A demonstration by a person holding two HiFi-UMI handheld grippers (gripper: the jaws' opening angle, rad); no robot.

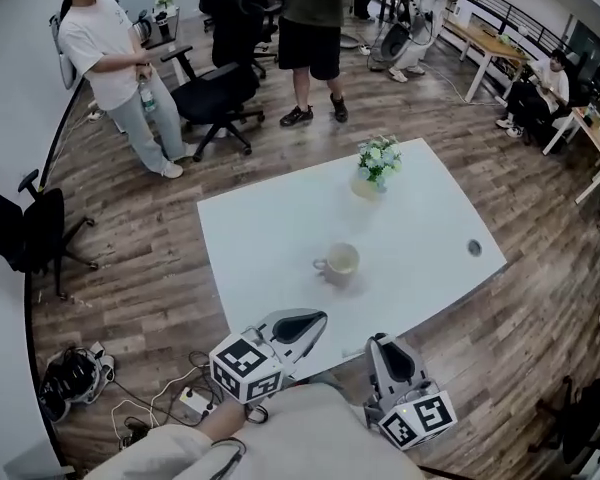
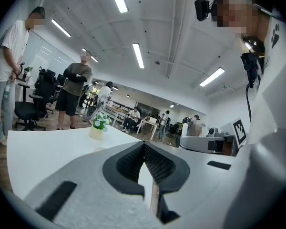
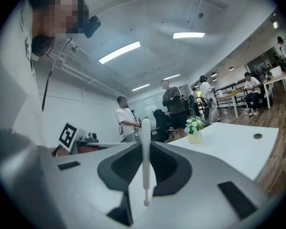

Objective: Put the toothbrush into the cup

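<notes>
A cream cup (image 1: 338,262) with its handle to the left stands near the middle of the white table (image 1: 430,218). Both grippers hover at the table's near edge, short of the cup. My right gripper (image 1: 381,342) (image 3: 145,144) is shut on a white toothbrush (image 3: 145,161), which stands upright between its jaws in the right gripper view. The toothbrush does not show in the head view. My left gripper (image 1: 314,319) (image 2: 144,145) is shut with nothing in it, its tips pointing toward the cup.
A small pot of white flowers (image 1: 375,168) (image 2: 99,125) (image 3: 194,130) stands at the table's far side. A round cable hole (image 1: 474,248) lies near the right edge. Several people and office chairs (image 1: 215,93) stand beyond the table. Cables lie on the floor at the left (image 1: 130,403).
</notes>
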